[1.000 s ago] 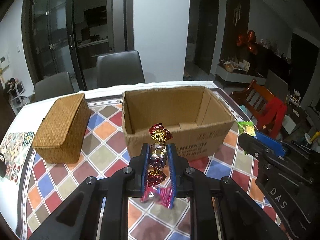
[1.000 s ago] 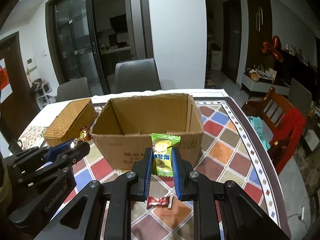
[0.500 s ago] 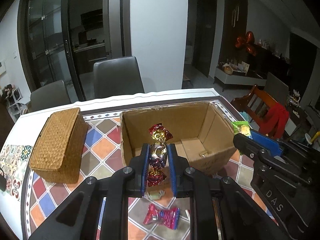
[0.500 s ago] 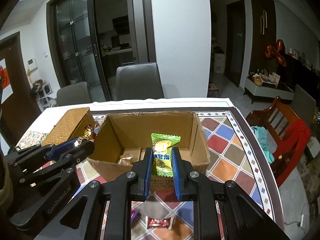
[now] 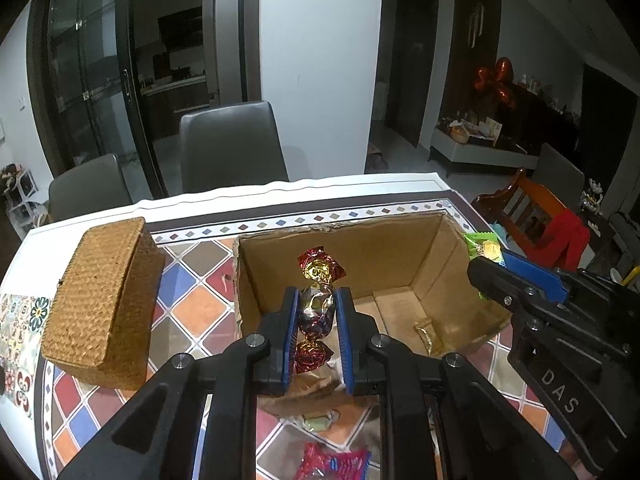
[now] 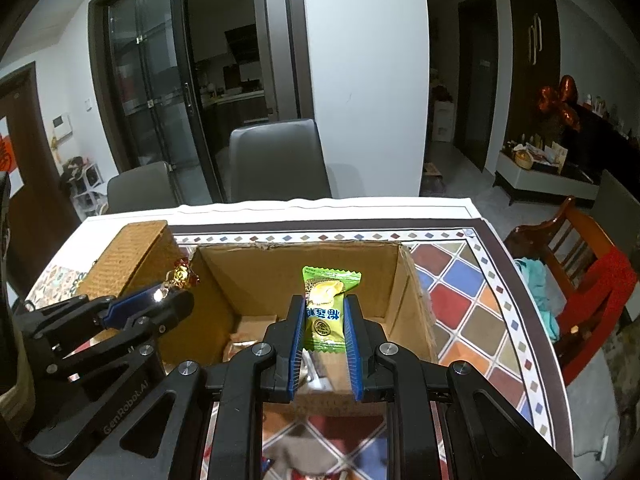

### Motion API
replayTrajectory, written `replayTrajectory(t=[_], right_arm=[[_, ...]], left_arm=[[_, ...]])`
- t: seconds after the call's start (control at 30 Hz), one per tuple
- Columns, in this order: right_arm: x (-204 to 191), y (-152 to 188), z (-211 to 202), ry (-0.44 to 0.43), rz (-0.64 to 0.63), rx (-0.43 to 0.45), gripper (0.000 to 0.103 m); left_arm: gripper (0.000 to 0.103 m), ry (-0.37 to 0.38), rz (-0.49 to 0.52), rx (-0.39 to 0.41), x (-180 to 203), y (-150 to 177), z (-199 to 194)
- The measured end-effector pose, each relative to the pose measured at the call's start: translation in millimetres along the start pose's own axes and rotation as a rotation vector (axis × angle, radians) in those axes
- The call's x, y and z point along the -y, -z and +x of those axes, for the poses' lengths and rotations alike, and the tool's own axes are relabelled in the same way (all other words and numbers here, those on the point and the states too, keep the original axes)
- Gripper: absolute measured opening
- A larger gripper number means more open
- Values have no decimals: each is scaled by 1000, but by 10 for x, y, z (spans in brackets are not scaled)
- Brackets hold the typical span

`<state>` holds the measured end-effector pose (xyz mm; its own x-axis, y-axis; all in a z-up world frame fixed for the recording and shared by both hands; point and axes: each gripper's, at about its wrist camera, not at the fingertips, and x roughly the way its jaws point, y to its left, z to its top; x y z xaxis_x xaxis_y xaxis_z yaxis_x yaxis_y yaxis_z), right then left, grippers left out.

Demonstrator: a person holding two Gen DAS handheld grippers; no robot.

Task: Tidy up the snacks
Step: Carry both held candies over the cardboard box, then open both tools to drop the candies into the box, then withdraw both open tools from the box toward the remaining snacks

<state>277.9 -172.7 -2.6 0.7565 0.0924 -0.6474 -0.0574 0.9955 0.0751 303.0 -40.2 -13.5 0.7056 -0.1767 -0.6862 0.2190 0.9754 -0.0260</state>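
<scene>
A dim dining room with glass doors and grey chairs (image 5: 230, 148) lies behind a table (image 5: 192, 280) covered in a cloth of coloured diamonds. An open cardboard box (image 5: 344, 248) stands in the middle of it, with a closed wicker box (image 5: 102, 300) just beside it on the left. The left gripper (image 5: 317, 312) hangs over the near wall of the box, its blue-padded fingers (image 5: 290, 320) narrow and clamped on a foil candy (image 5: 318, 308), red and gold, held upright with its twisted top above the fingertips. The right gripper (image 6: 323, 320) is likewise over the box's near edge, its fingers (image 6: 298, 328) pinched on a green packet (image 6: 326, 308) that stands upright between them. In the left view the right gripper shows at the box's right side with the packet's green tip past the corner; in the right view the left gripper shows at the box's left side with the candy at its tip. A gold wrapped sweet (image 5: 426, 330) lies on the box floor. On the cloth in front of the box lie a pale green candy (image 5: 318, 424) and a red wrapper (image 5: 334, 464), both partly hidden by the gripper. A wooden chair with red cloth (image 6: 600, 280) stands to the right of the table.
</scene>
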Motion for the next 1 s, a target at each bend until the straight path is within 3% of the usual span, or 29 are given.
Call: replayTrajectory(t=[0.3,0.37,0.43,0.5,0.6,0.73,1.0], right_arm=[[-7,-36,237,-5,-10,-29,21],[-3,-25,256,-6,-14,-27,24],[-8,-29,276,-1,-20,-32,31],[-3,-22,274,9,-18,-28,44],[11,-18,245,18,-3,-19,50],[27,-16,186,35,17,-10,60],[82,51,-33,56,46,2,62]], left_arm=[[20,11,3,-21,1,-24,201],[27,16,4,-22,-2,-21,213],[43,4,6,-14,-17,-20,209],[48,-8,4,-9,-39,-14,192],[59,-30,-6,-2,-80,-1,153],[64,-41,-14,7,-111,17,76],[68,-59,2,28,-72,108,-131]])
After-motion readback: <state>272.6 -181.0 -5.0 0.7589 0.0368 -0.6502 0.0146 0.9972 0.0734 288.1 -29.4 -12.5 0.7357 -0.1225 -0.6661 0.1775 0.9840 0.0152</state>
